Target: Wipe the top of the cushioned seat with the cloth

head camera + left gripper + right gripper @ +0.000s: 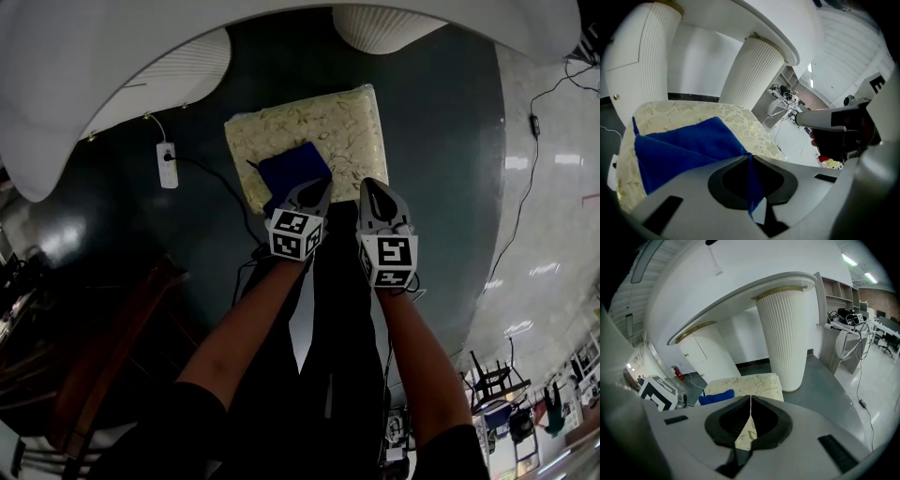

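Observation:
A square cushioned seat with a cream floral cover stands on the dark floor. A folded blue cloth lies on its near left part. My left gripper is shut on the cloth's near edge; in the left gripper view the blue cloth runs from the closed jaws out over the seat. My right gripper hovers at the seat's near right edge, shut with nothing in it. From the right gripper view the seat and cloth lie ahead.
A white curved tabletop on fluted white columns rises just behind the seat. A power strip with a cable lies on the floor to the left. A wooden chair stands near left. Another cable trails along the right.

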The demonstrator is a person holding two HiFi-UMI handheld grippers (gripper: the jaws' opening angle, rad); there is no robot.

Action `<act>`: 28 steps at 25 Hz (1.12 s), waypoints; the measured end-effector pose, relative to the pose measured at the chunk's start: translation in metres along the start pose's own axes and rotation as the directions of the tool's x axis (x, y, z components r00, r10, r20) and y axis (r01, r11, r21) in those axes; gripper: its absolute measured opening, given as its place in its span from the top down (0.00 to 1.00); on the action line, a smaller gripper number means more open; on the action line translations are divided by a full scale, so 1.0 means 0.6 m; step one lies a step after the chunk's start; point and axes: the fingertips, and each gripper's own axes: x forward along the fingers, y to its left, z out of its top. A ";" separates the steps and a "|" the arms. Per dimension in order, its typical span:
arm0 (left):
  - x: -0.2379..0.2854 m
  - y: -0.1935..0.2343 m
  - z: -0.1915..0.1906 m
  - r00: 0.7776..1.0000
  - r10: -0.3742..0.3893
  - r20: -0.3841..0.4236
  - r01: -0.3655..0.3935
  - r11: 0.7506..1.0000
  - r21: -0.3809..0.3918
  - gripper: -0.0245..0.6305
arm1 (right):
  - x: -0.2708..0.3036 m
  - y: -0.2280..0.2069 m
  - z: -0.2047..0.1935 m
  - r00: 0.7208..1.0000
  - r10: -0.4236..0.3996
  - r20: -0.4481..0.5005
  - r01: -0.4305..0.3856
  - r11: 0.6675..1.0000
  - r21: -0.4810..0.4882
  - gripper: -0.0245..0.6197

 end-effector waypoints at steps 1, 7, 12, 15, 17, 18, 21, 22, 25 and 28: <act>0.002 -0.002 0.000 1.000 0.004 0.000 -0.004 1.000 -0.001 0.91 | 0.000 -0.002 -0.001 1.000 0.007 -0.001 -0.007 1.000 0.000 0.90; 0.013 -0.020 0.007 1.000 0.001 -0.005 -0.001 1.000 0.006 0.91 | -0.011 -0.043 0.005 0.999 -0.045 0.002 0.045 0.999 0.010 0.90; 0.024 -0.033 0.007 1.000 -0.014 -0.018 0.014 1.000 0.010 0.91 | -0.015 -0.062 0.005 0.998 -0.070 0.002 0.070 0.997 0.034 0.90; 0.035 -0.044 0.010 0.999 -0.033 -0.028 0.033 0.999 0.018 0.91 | -0.018 -0.070 0.005 0.996 -0.093 0.003 0.093 0.995 0.034 0.90; 0.042 -0.055 0.009 0.998 -0.050 -0.040 0.051 0.998 0.025 0.91 | -0.021 -0.076 0.005 0.994 -0.107 0.005 0.107 0.993 0.045 0.90; 0.046 -0.060 0.008 0.997 -0.057 -0.047 0.059 0.998 0.029 0.91 | -0.022 -0.078 0.005 0.994 -0.110 0.006 0.109 0.993 0.051 0.90; 0.058 -0.073 0.009 0.996 -0.065 -0.057 0.068 0.997 0.043 0.91 | -0.025 -0.084 0.006 0.994 -0.105 0.011 0.104 0.992 0.064 0.90; 0.060 -0.076 0.009 0.996 -0.062 -0.059 0.065 0.997 0.044 0.91 | -0.027 -0.086 0.005 0.995 -0.103 0.013 0.102 0.993 0.067 0.90; 0.066 -0.091 0.009 0.996 -0.062 -0.059 0.064 0.997 0.037 0.91 | -0.037 -0.101 -0.001 0.994 -0.111 0.008 0.110 0.991 0.075 0.90; 0.075 -0.104 0.013 0.996 -0.069 -0.053 0.072 0.996 0.046 0.91 | -0.043 -0.111 -0.006 0.995 -0.095 0.010 0.094 0.991 0.095 0.90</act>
